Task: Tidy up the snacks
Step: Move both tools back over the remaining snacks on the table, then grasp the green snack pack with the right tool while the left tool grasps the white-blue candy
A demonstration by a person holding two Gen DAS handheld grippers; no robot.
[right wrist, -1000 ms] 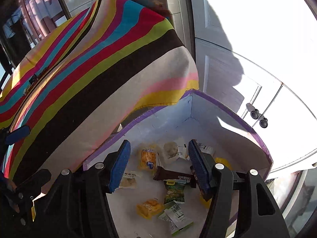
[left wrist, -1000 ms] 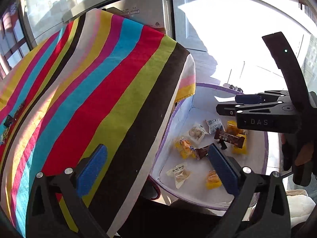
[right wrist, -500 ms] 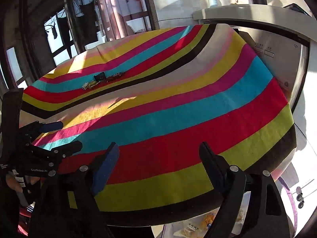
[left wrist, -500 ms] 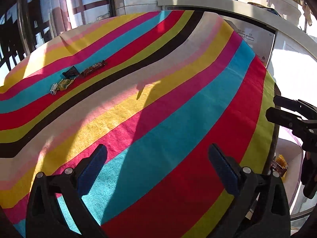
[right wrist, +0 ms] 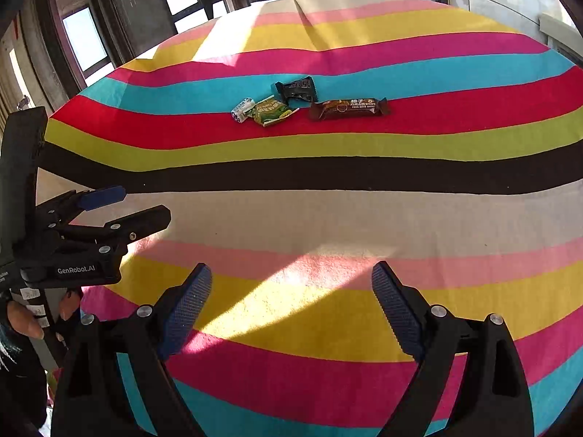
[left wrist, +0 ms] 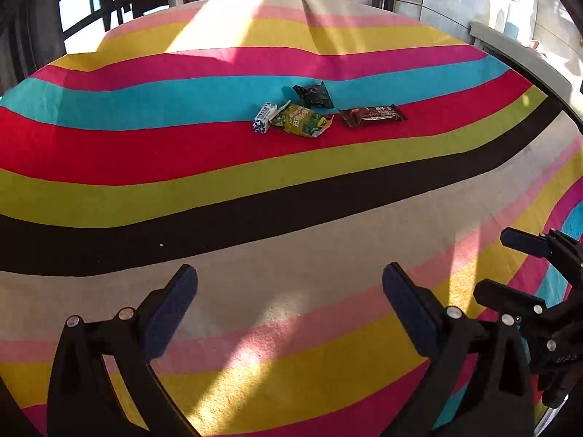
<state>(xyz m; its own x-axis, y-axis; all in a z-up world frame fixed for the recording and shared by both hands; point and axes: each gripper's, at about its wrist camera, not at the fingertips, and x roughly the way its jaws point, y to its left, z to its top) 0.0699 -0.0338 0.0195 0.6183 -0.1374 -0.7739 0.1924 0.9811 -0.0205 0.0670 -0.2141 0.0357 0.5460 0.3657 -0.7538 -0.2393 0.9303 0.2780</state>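
Brown foil marks the chocolate bar (right wrist: 349, 108), which lies on the red stripe toward the far edge of the striped tablecloth (right wrist: 328, 218), last in a short row of four snacks: a small blue-and-white candy (right wrist: 242, 109) at the left end, a green packet (right wrist: 271, 111) touching it, and a dark wrapper (right wrist: 297, 89) just behind, on the turquoise stripe. A second ago both cameras looked down into a white, purple-rimmed bin of loose snacks beside the table; now both face across the cloth, and the bin is out of view. The right gripper (right wrist: 291, 309) has just been opening its jaws and stands wide, with nothing between its blue pads but bare cloth. The left gripper (left wrist: 289, 302) is likewise spread wide and empty, hovering over the beige and pink stripes near the table's near edge, well apart from the row. Each tool shows at the margin of the other's view, side by side. This looks like the return leg after a drop into the bin, with four pieces left to fetch, and the chocolate bar is probably the right gripper's easiest next pick.
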